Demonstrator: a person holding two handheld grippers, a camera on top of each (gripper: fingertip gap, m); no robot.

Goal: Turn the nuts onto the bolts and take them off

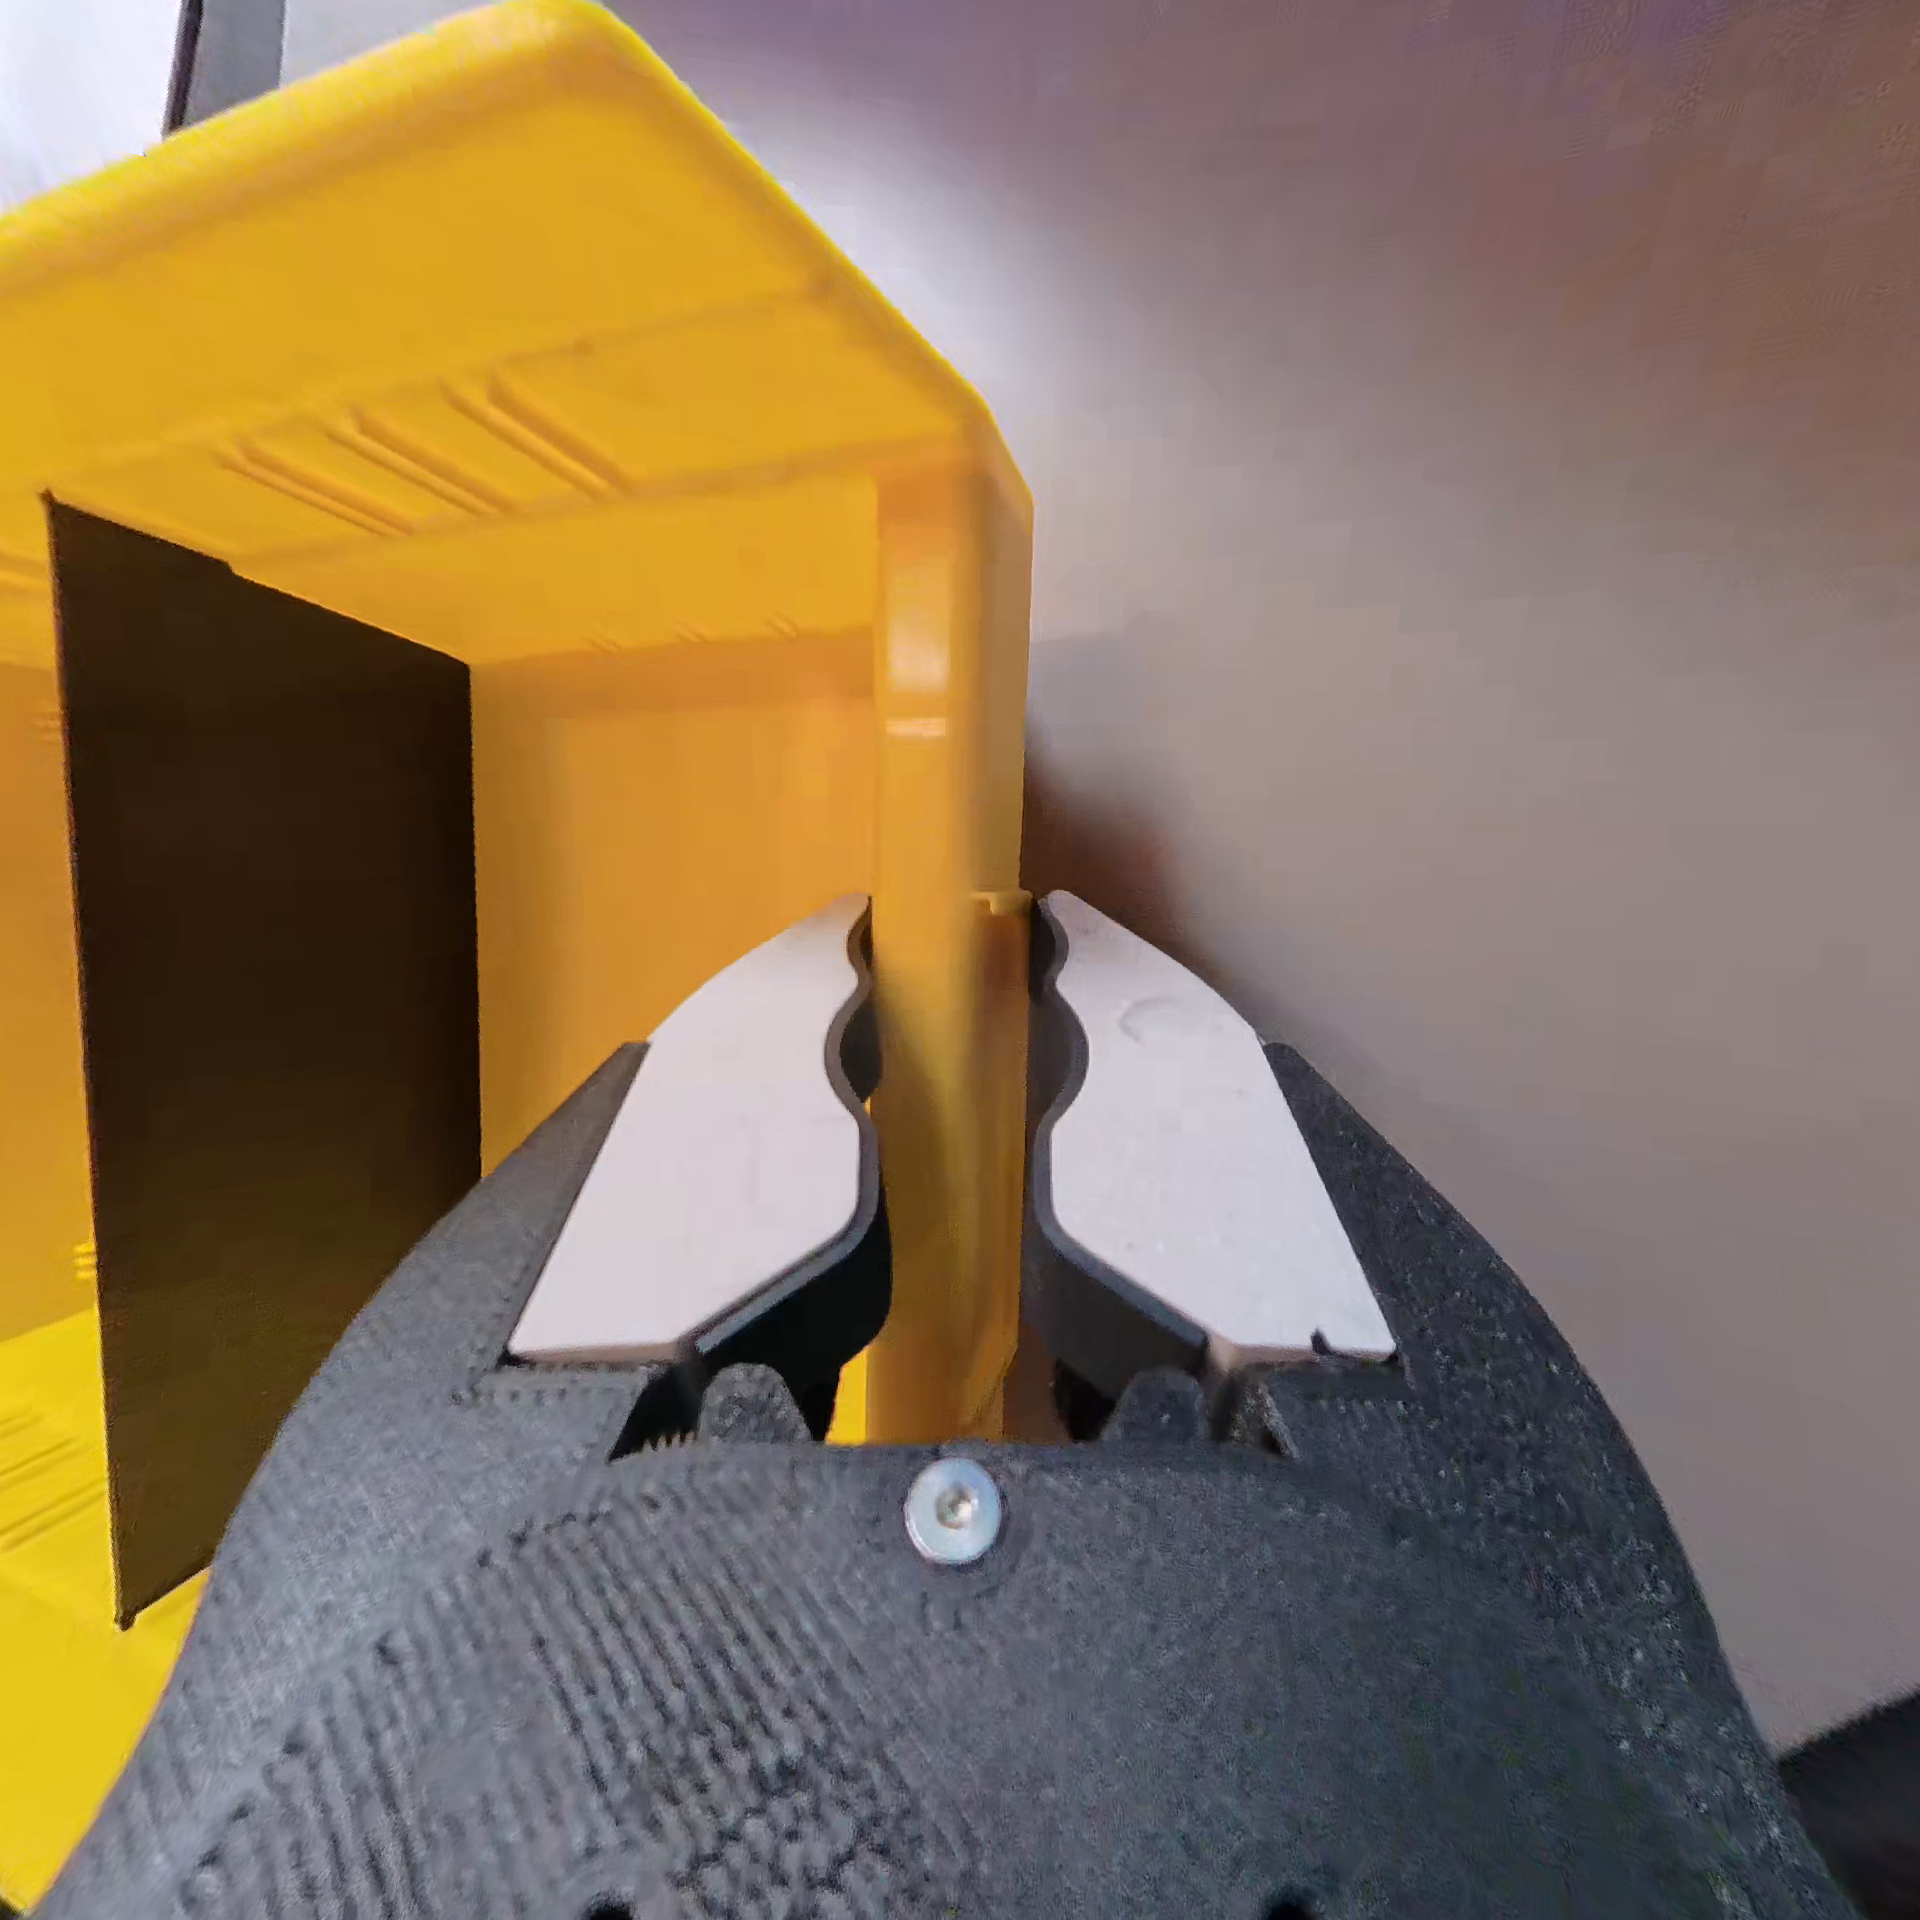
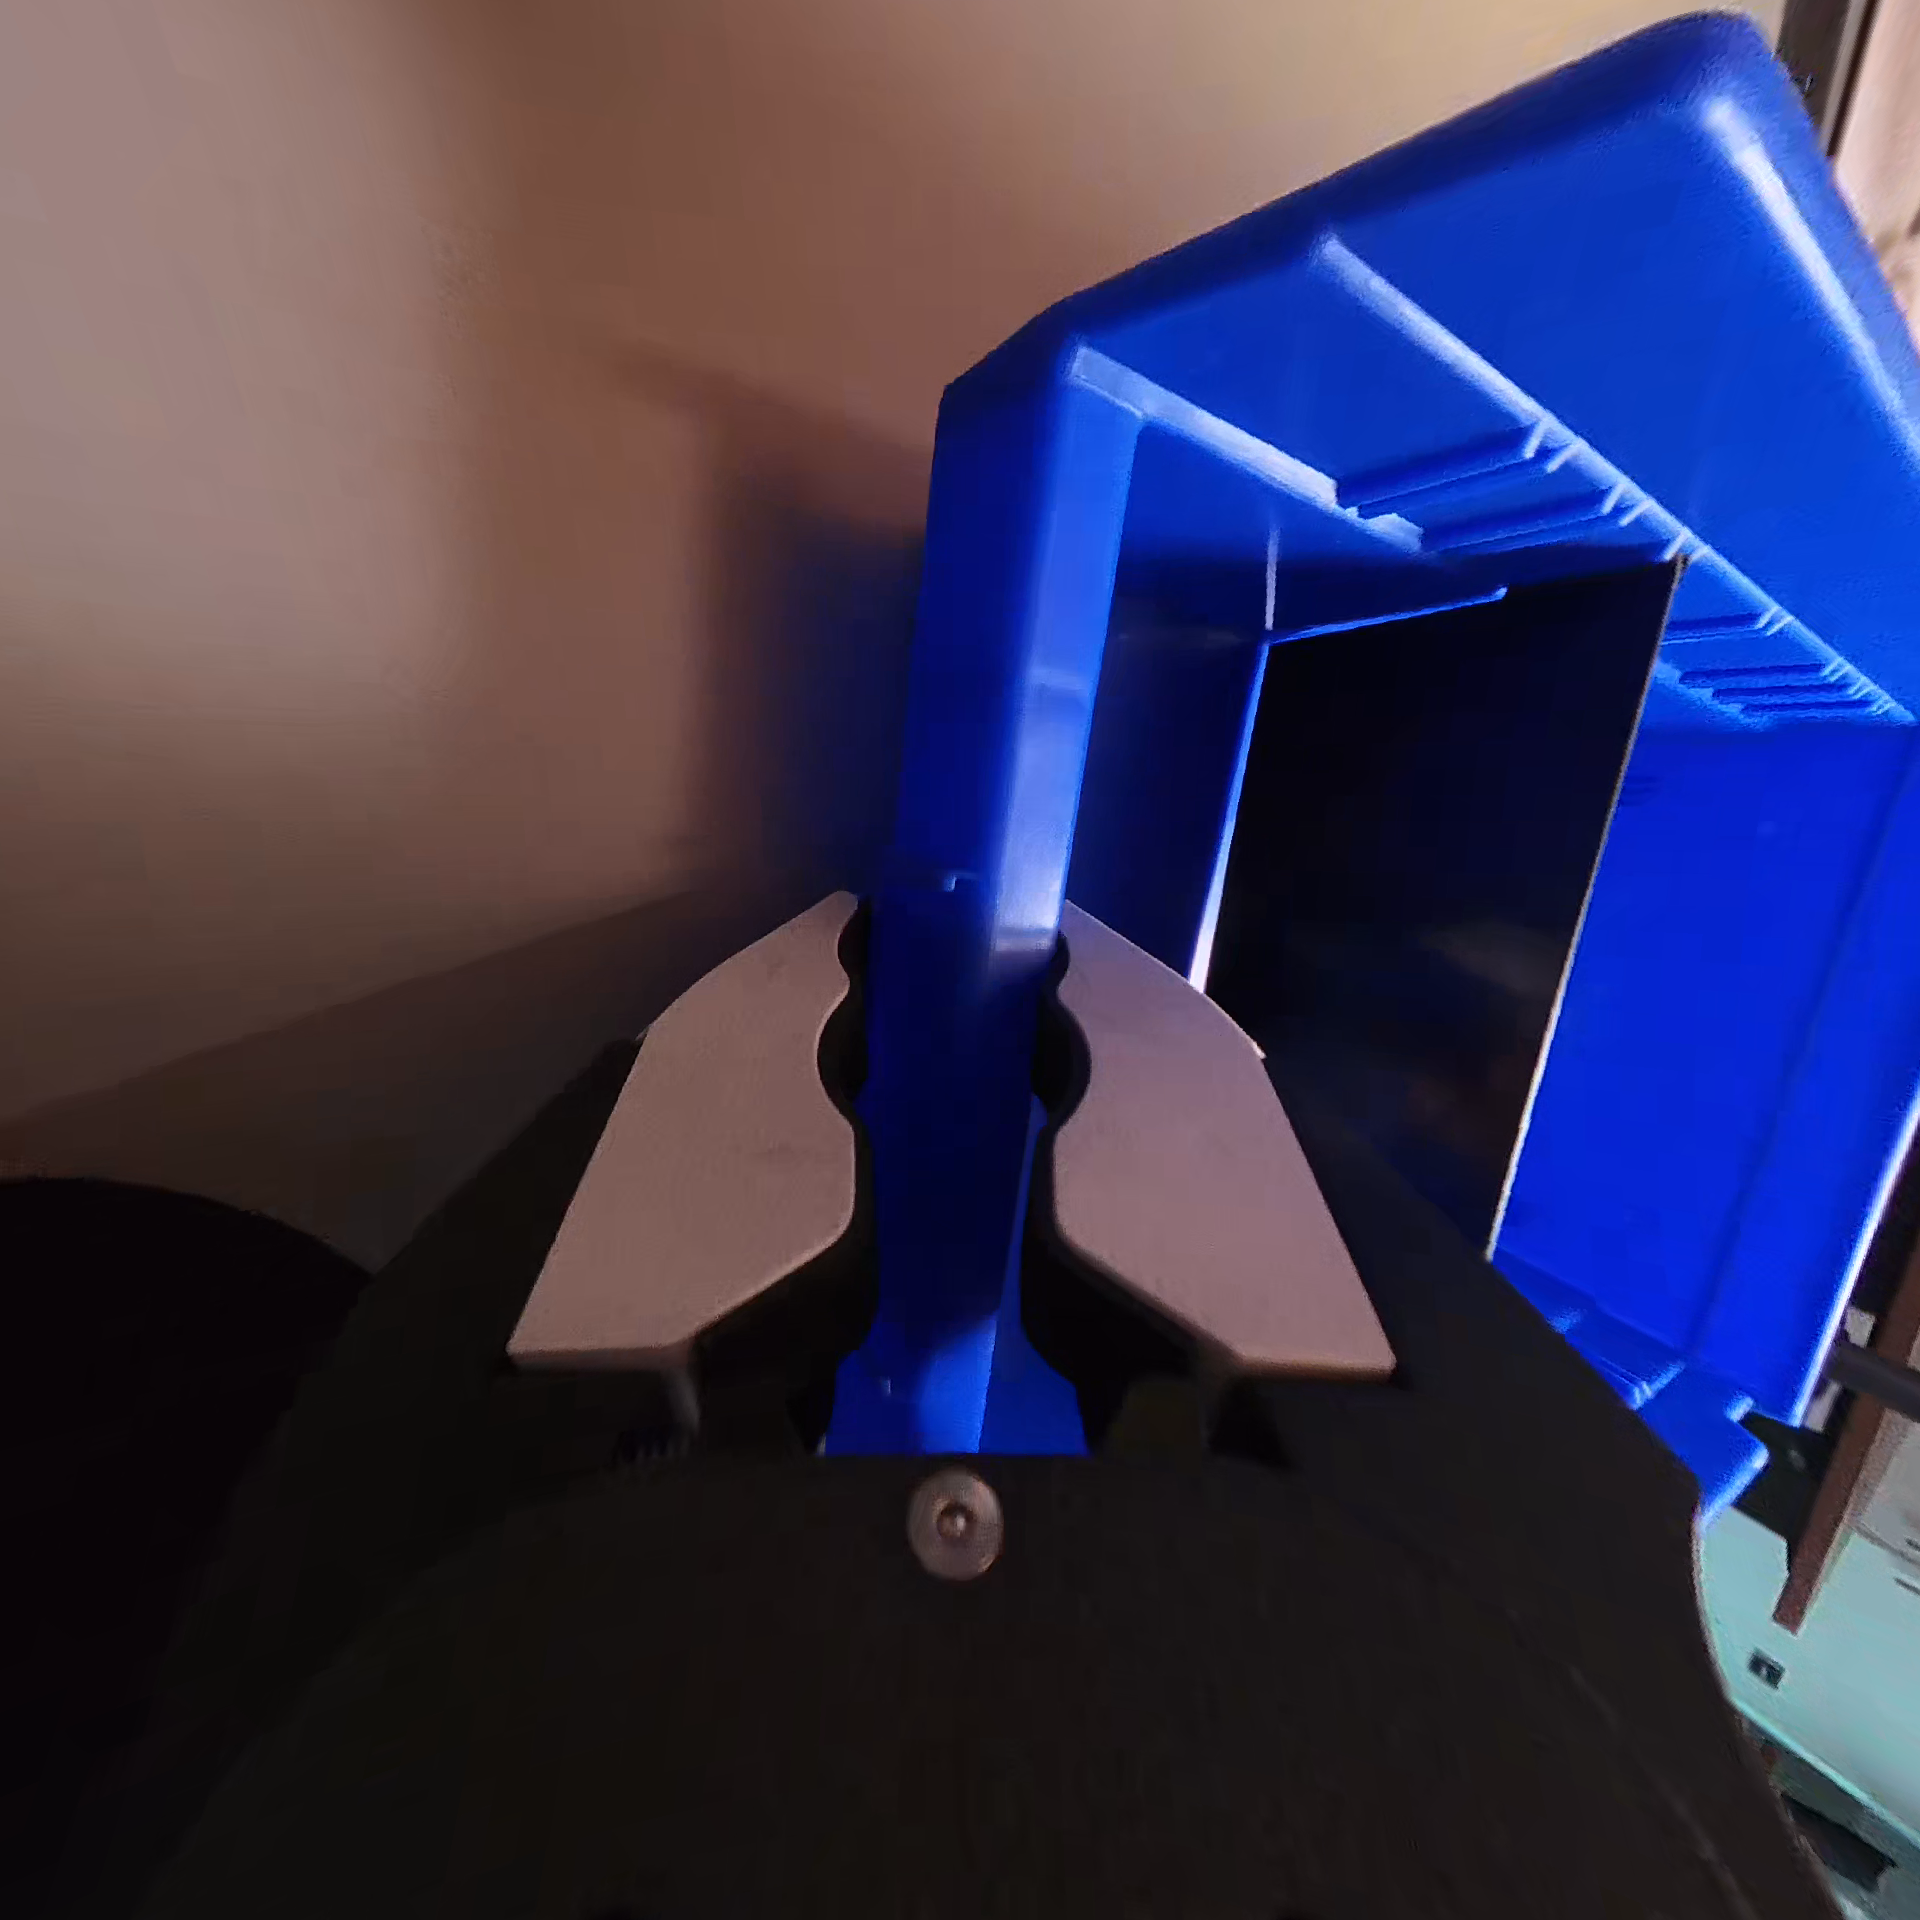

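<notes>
My left gripper (image 1: 951,925) is shut on the side wall of a yellow plastic bin (image 1: 582,343). The wall stands between its two fingers. The bin is tipped so that its open inside faces me, with a black divider plate (image 1: 270,987) in it. My right gripper (image 2: 956,935) is shut on the side wall of a blue plastic bin (image 2: 1507,343), also tipped with its inside towards me and a black divider plate (image 2: 1434,883) in it. No nuts or bolts show in either view.
A plain pale wall (image 1: 1455,520) fills the space right of the yellow bin, and it shows left of the blue bin (image 2: 364,416) too. A dark surface (image 2: 312,1039) lies below it. Pale green and brown things (image 2: 1829,1558) show at the right view's lower right edge. The gap from one gripper's tips to the other's is roughly 25 centimeters.
</notes>
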